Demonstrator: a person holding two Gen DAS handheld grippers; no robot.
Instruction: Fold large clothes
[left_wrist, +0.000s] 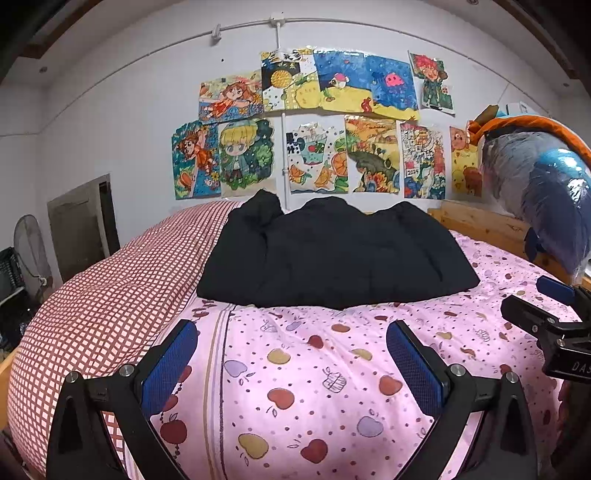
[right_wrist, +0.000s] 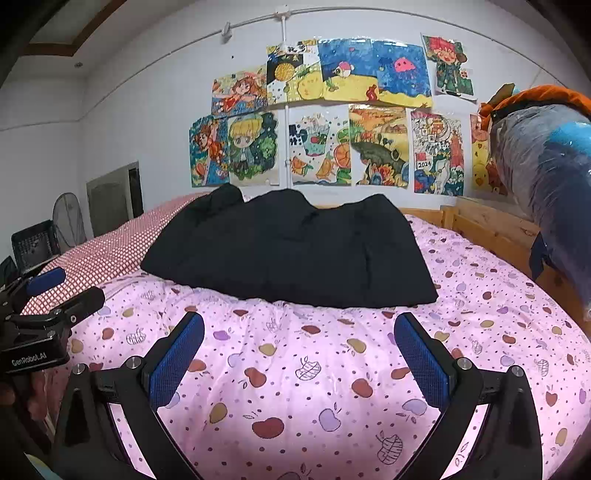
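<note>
A big black coat (left_wrist: 332, 254) is lying on the pink bed cover (left_wrist: 314, 373), near the wall. The left claw (left_wrist: 291, 365) and right claw (right_wrist: 299, 362) are hanging spread wide and empty, side by side, just in front of it, not touching it.

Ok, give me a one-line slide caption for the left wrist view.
Open left gripper hovers over the pink apple-print sheet, short of the black garment lying on the bed, the right gripper alongside.

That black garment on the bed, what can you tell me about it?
The black garment is a large, plain dark piece, seemingly thick, soft fabric. It lies spread in a rumpled, partly folded heap across the pink fruit-print bedcover, its left edge against the red checked quilt. Neither open gripper touches it.
</note>
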